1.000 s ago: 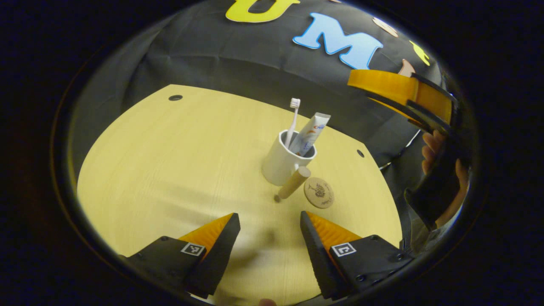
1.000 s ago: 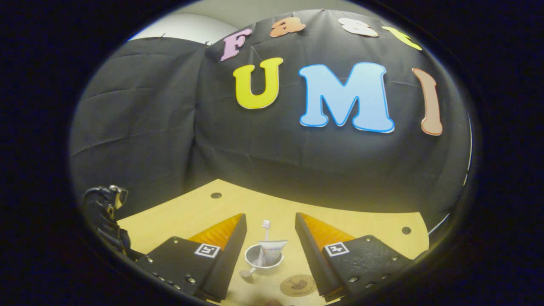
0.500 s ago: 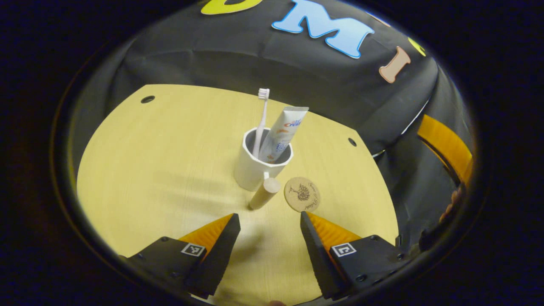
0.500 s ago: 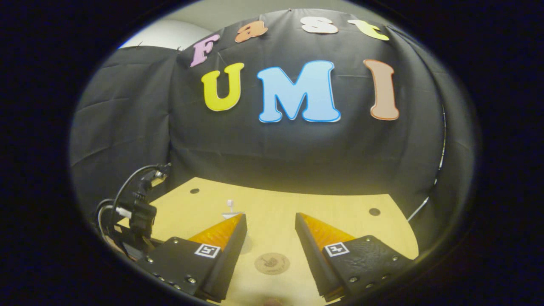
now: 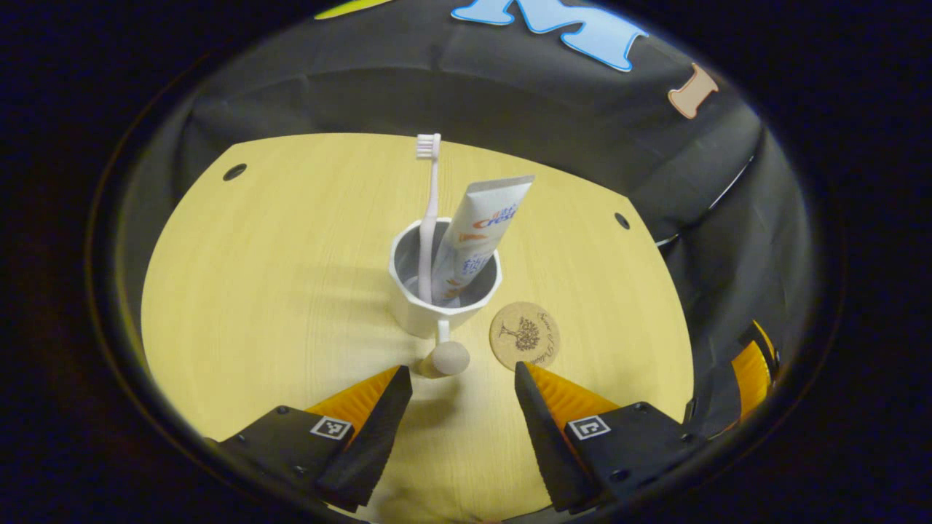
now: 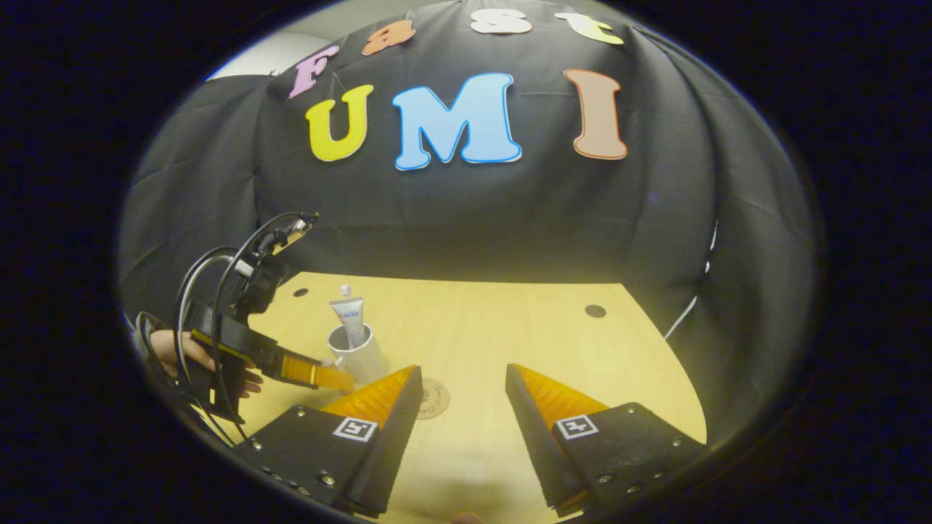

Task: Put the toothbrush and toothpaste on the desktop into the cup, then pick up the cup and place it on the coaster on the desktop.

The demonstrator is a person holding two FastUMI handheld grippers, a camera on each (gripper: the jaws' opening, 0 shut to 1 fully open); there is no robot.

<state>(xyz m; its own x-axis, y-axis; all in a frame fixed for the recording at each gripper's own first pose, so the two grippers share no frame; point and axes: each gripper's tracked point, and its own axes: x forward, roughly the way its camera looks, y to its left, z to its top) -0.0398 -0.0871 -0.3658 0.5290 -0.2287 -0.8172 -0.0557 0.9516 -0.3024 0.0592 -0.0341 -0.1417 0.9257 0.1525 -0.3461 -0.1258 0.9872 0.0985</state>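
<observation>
Left gripper (image 5: 463, 378) spread and empty, aimed at cup (image 5: 444, 309) holding toothbrush (image 5: 427, 211) and toothpaste (image 5: 473, 233); close squarely on wooden handle (image 5: 445, 358), probably stubby; lift level to coaster (image 5: 524, 336) just beside; right gripper (image 6: 460, 393) likewise spread, idle.

Toothpaste (image 5: 477, 233): printed brand lettering. Coaster (image 5: 524, 336): tree emblem w/ curved script, too small to read. Square code markers on left gripper (image 5: 459, 369) & right gripper (image 6: 464, 369).
</observation>
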